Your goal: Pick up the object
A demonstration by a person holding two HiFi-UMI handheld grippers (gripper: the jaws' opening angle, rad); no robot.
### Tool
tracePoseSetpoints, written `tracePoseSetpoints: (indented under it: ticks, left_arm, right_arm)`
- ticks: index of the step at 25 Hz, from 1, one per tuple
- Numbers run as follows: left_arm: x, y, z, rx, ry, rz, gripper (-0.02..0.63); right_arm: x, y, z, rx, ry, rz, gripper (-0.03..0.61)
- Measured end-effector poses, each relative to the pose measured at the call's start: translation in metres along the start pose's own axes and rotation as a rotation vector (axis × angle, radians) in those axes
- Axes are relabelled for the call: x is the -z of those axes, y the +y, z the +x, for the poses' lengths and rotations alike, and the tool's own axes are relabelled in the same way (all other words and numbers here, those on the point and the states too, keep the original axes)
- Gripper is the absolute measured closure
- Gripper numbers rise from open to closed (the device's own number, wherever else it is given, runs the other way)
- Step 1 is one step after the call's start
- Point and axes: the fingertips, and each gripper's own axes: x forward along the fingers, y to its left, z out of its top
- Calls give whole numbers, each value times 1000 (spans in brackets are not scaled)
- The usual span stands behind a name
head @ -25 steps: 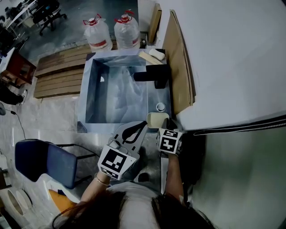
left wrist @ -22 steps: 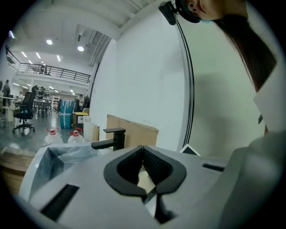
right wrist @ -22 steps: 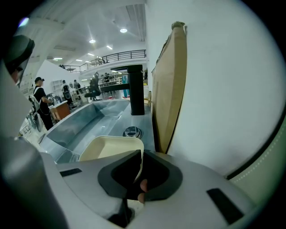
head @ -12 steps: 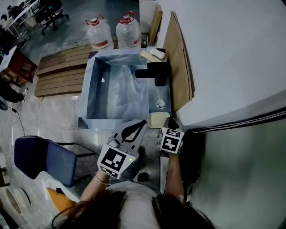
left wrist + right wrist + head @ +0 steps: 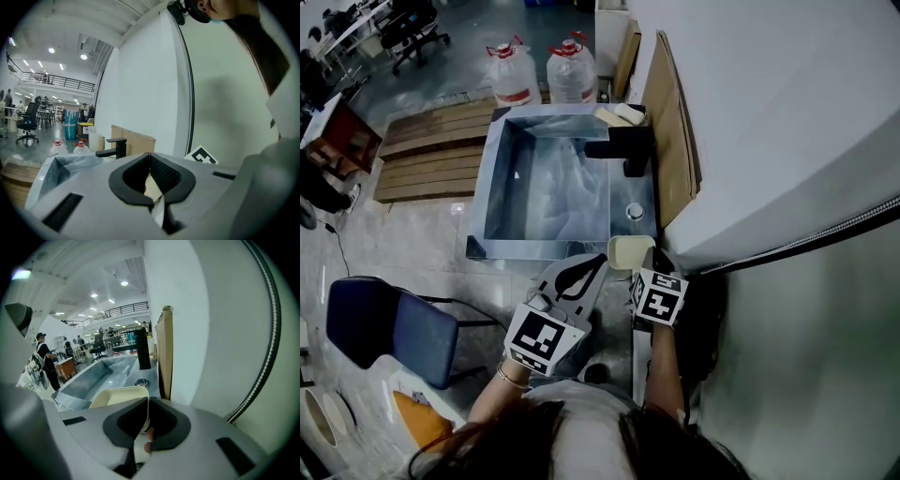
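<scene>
A cream, square shallow dish hangs over the near right corner of the steel sink. My right gripper is shut on the dish's near rim; in the right gripper view the dish juts out ahead of the right gripper, its thin wall pinched between the jaws. My left gripper sits just left of the dish with its jaws closed tip to tip. In the left gripper view the left gripper grips nothing, and a bit of cream shows behind the loop.
A black faucet stands on the sink's right deck, with a round drain knob nearer me. Cardboard sheets lean against the white wall at right. Two water bottles stand beyond the sink. A blue chair is at left.
The head view has shifted slightly, so the sink sits a little farther up the picture. Both grippers and the dish keep nearly the same places.
</scene>
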Motion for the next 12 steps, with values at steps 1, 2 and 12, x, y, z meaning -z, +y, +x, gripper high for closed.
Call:
tracePoseSetpoints:
  ticks: [1,2,12]
  left_arm:
    - [-1,-3,-2,0,-4,4,605]
    - [-2,-6,-5,0,-7,6,604]
    - [-10,-35,-38,-20,-40,26,604]
  right_arm:
    - [0,0,-4,-1,-4,0,545]
    - [-1,1,-8,-1,-8,0,546]
    - [-3,4,-56,-18,-71,14,546]
